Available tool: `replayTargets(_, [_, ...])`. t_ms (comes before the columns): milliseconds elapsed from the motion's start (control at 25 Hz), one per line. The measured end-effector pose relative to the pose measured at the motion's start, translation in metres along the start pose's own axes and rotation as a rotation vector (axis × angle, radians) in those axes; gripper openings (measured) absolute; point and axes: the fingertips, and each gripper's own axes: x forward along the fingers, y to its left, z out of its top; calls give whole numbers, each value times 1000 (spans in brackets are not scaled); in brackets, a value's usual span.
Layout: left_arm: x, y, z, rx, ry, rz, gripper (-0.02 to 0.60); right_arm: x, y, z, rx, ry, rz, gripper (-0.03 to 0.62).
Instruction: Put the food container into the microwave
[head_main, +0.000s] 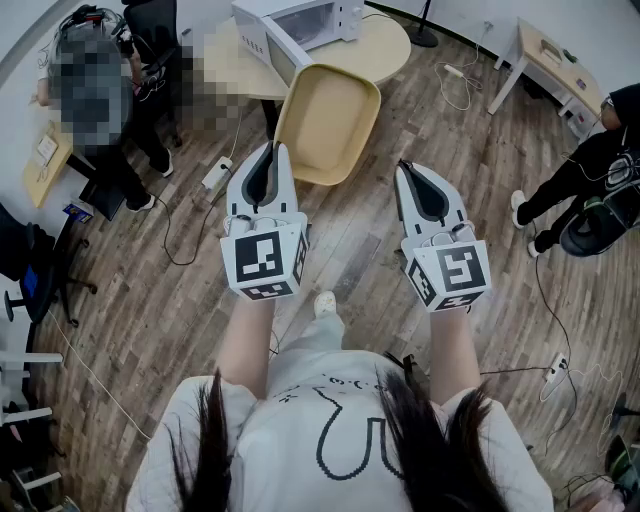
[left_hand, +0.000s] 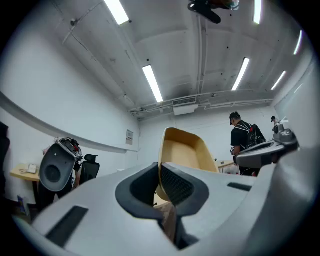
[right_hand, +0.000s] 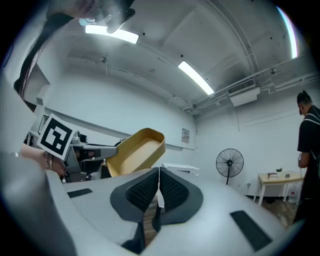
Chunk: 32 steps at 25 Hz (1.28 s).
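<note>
The food container (head_main: 328, 122) is a tan, empty, rounded tub, tipped on its side above the wooden floor. My left gripper (head_main: 272, 152) is shut on its rim at the near left edge. In the left gripper view the container (left_hand: 187, 150) stands up between the jaws of the left gripper (left_hand: 159, 169). My right gripper (head_main: 405, 170) hangs to the right of the tub, shut on nothing; its jaws meet in the right gripper view (right_hand: 158, 176), where the container (right_hand: 134, 151) shows at the left. The white microwave (head_main: 300, 25) sits on a round table (head_main: 385, 52) ahead, beyond the tub.
A person (head_main: 590, 190) in black stands at the right, and another is by a desk at the far left. Cables and a power strip (head_main: 217, 173) lie on the floor. A small desk (head_main: 545, 50) is at the upper right. A fan (right_hand: 229, 163) stands by the wall.
</note>
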Motion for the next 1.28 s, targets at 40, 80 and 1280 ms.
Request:
replayTargets(40, [0,-2,1,10,-1,-1,21,0,-2,0,0,0,0,32])
replayTargets(80, [1,-4,2,19,-2,-3,21,-1,-3,1,0,0,1,31])
replayTargets(1280, [225,40,-30,7,-27,17,21,192,-135,-20,-19,-20,-57,32])
